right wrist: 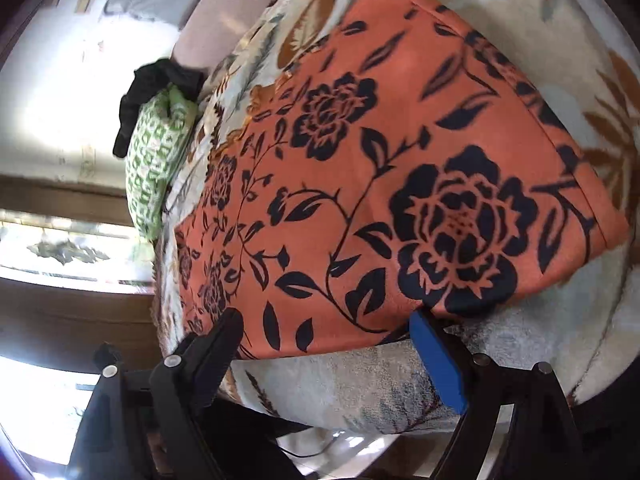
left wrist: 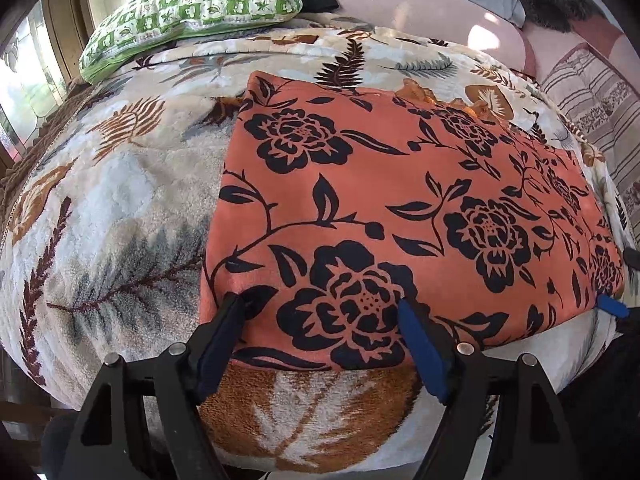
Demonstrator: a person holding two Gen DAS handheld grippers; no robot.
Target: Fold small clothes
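Left wrist view: orange floral cloth (left wrist: 400, 200), black rose print, lying flat on the leaf-patterned blanket (left wrist: 120, 220) toward the bed's near edge, its near hem just short of that edge. Left gripper (left wrist: 324, 312): jaws apart, tips resting at the near-left corner of the cloth, nothing clamped. Right gripper (right wrist: 324, 320): jaws apart at the near-right corner, likewise empty; its blue tip shows at the right edge of the left view. Green checked pillow (left wrist: 192, 8) at the far-left corner of the bed, dark garment (right wrist: 152, 96) on it. Progress, judged: cloth spread smooth, possibly already doubled; next fold not yet begun. Writing or labels: none legible.
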